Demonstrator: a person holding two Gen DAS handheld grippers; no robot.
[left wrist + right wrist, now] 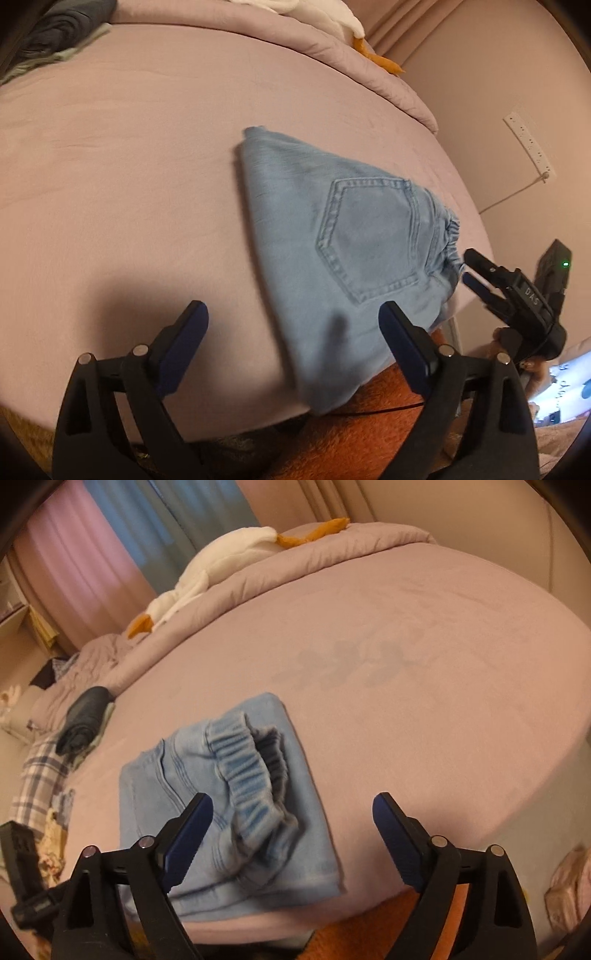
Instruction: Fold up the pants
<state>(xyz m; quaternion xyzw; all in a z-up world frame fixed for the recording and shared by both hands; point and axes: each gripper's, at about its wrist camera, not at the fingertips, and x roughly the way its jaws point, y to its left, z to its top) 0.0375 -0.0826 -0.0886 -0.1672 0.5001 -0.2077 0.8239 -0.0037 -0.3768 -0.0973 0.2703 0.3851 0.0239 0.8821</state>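
- My left gripper (293,317): jaws spread wide, holding nothing, above the near edge of the bed (129,177).
- My right gripper (291,808): jaws also wide apart, empty.
- Jeans (236,805): folded into a compact stack on the bed, waistband on top, at 11 o'clock from the right gripper.
- Plush goose (218,568): lying on the blanket at 12 o'clock, well apart from the jeans.
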